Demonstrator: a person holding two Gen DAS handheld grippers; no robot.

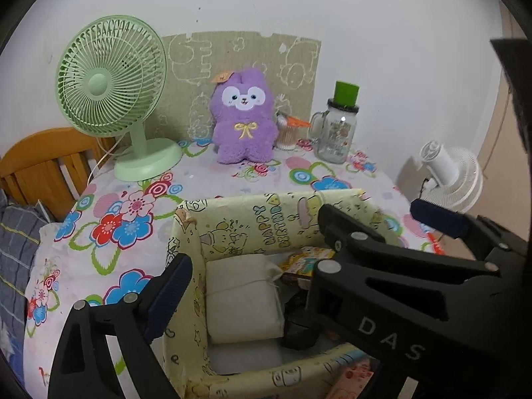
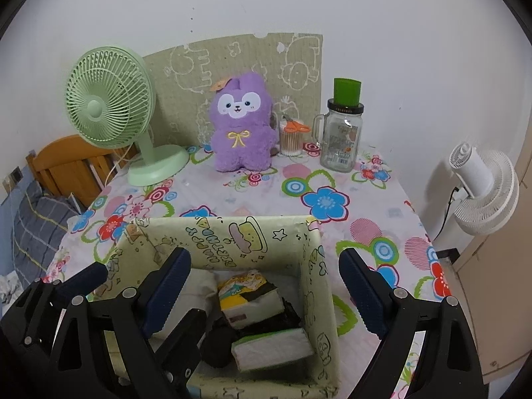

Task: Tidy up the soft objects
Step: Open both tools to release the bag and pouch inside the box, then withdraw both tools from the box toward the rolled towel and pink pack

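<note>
1. Left wrist view, nearest first: the left claw point(image 1: 299, 269) is spread wide and grasps nothing. It hangs over the pale yellow cartoon-printed open box point(image 1: 189, 252), and the other tool crosses in front of it.
2. A folded cream cloth bundle point(image 1: 242, 296) lies inside the box. The dark items beside it are hidden under the crossing tool.
3. The fuzzy purple plush rabbit point(image 1: 244, 123) sits upright at the back of the floral-clothed worktop point(image 1: 109, 232), well apart from the box.
4. Right wrist view, nearest first: the right claw point(image 2: 266, 292) is released and empty above the box.
5. The box holds a yellow-printed soft pack point(image 2: 249, 296) and a green-edged white pad point(image 2: 272, 347); a black item between them cannot be identified.
6. Judgement: the plush is likely next. Grasp its body squarely, clear of the green desk fan point(image 2: 109, 106) and the glass mug jar point(image 2: 342, 139).
</note>
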